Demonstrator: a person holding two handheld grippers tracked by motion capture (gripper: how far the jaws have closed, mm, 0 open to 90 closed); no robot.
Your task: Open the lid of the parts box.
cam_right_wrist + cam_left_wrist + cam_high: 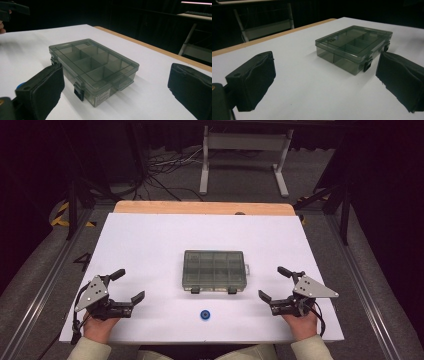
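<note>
A smoky clear compartment box (214, 271) lies shut in the middle of the white table top (150, 240), its two dark latches facing me. In front of it, near the table's front edge, sits a small blue round piece (204, 315). My left gripper (131, 284) rests at the front left, open and with nothing between its jaws. At the front right my right gripper (271, 282) is the same, open and holding nothing. The left gripper view has the box (353, 47) ahead to the right of the wide-apart left gripper (324, 65). In the right gripper view the box (92, 65) lies close ahead of the right gripper (117, 75).
A wooden strip (200, 208) runs along the table's far edge. Beyond it stand a white desk frame (245, 150) and cables on the floor (165, 170). Metal rails (45, 285) run beside the table. The other hand's gripper (12, 10) is at the top left of the right gripper view.
</note>
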